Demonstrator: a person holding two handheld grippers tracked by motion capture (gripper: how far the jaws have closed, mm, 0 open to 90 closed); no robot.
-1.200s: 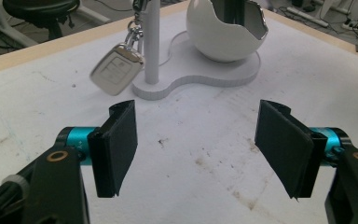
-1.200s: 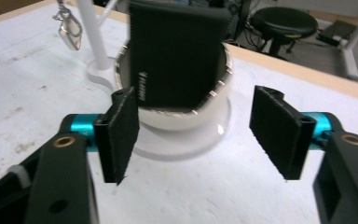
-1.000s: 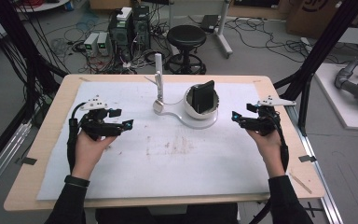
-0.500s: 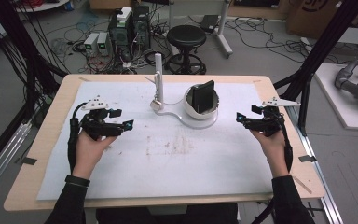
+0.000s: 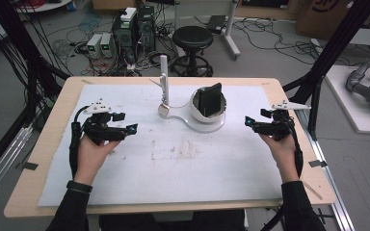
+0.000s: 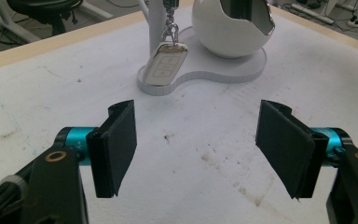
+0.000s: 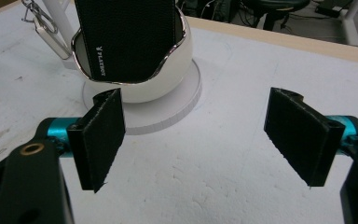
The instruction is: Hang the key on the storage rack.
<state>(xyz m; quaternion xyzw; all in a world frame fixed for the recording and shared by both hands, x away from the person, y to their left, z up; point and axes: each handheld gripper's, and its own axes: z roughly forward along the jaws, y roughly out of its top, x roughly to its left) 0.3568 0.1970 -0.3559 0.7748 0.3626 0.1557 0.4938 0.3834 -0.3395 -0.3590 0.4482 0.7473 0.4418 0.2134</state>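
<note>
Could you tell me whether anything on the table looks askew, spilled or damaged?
Nothing stands out. The black wallet sits in the white bowl holder, the key fob hangs from its post, and the white mat only shows faint smudges.

High view looks down; both tool views (close, low) share the white stand [image 5: 206,111].

Glossy white bowl-shaped holder [image 7: 168,70] with polished metal rim, on a smooth white base plate [image 6: 242,70]. Black wallet [image 7: 126,37]: grained, leather-like, matt. Key fob [image 6: 164,67]: shiny metal edging. Wooden worktop [image 5: 53,120] under a rough, stained white sheet [image 5: 183,168]. Jaws matt black.
</note>
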